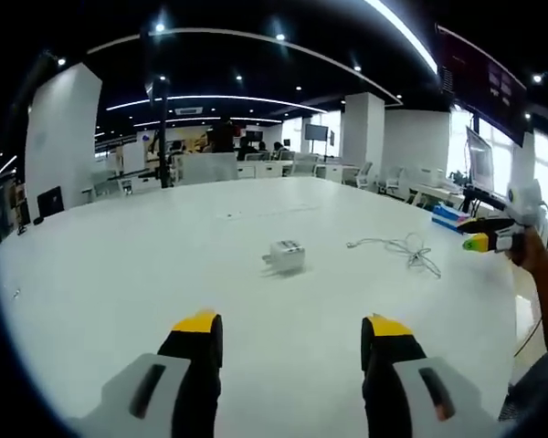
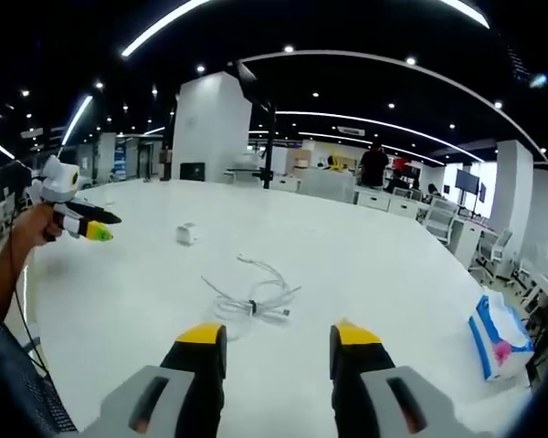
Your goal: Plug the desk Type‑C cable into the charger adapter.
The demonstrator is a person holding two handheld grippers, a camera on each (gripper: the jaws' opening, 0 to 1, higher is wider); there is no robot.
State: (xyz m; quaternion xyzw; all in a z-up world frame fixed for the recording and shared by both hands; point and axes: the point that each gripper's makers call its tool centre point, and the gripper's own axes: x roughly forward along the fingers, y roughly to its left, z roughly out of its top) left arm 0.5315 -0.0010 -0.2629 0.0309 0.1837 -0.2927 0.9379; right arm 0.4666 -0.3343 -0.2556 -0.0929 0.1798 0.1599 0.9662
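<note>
in the left gripper view, the left gripper point(image 1: 292, 333) hangs above a broad white surface point(image 1: 119, 274), its yellow-tipped jaws spread wide with nothing between them. ahead of the jaws, out on the surface, sits the small white charger adapter point(image 1: 286, 255), well apart from the tips. to its right lies the white type-c cable point(image 1: 405, 248) in a loose coil, near the adapter but not touching it. at the right edge, the right gripper point(image 1: 479, 239) comes into the picture, held in a person's hand point(image 1: 530, 246); its jaw state cannot be told from here.

in the right gripper view, the right gripper point(image 2: 279, 342) has its jaws spread and empty too. the cable point(image 2: 253, 301) lies just beyond the tips, bundled with a dark tie at its middle. the adapter point(image 2: 187, 234) sits farther off to the upper left. the left gripper point(image 2: 91, 224) shows at the left, gripped by a hand point(image 2: 32, 233). near the right edge of the surface point(image 2: 393, 265) rests a blue and white soft pack point(image 2: 500, 333); what is in it cannot be told.
</note>
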